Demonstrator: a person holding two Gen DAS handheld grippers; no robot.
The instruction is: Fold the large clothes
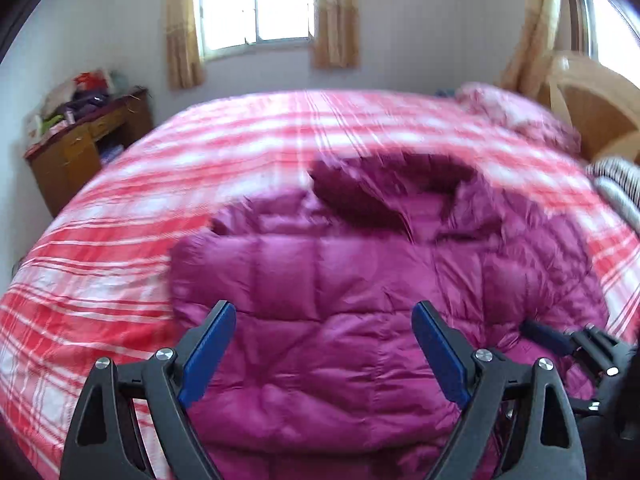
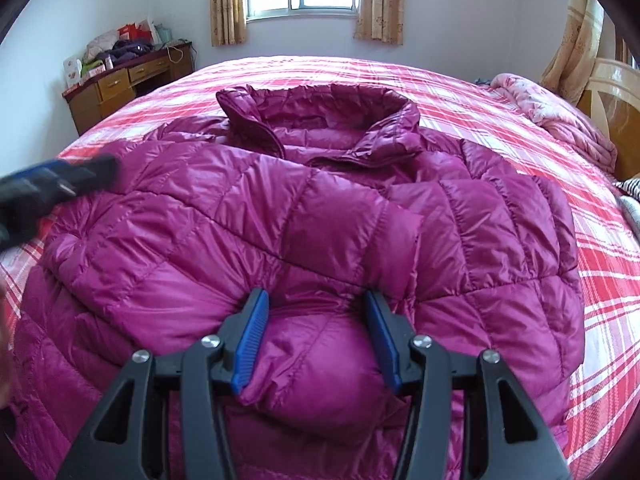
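A magenta quilted puffer jacket (image 2: 320,208) lies on the bed with its collar (image 2: 320,108) at the far end and both sleeves folded across the front. It also shows in the left wrist view (image 1: 340,280), blurred. My right gripper (image 2: 316,300) has its jaws partly closed around a puffy bulge of a sleeve end (image 2: 320,348) that sits between the blue pads. My left gripper (image 1: 324,312) is wide open above the jacket's left part and holds nothing. It shows blurred in the right wrist view (image 2: 60,184) at the left.
The bed has a red and white plaid cover (image 2: 500,92). A wooden desk (image 2: 120,80) with clutter stands at the far left. A pink quilt (image 2: 560,120) and wooden headboard (image 2: 612,88) are at the right. A striped cloth (image 1: 616,184) lies at the right edge.
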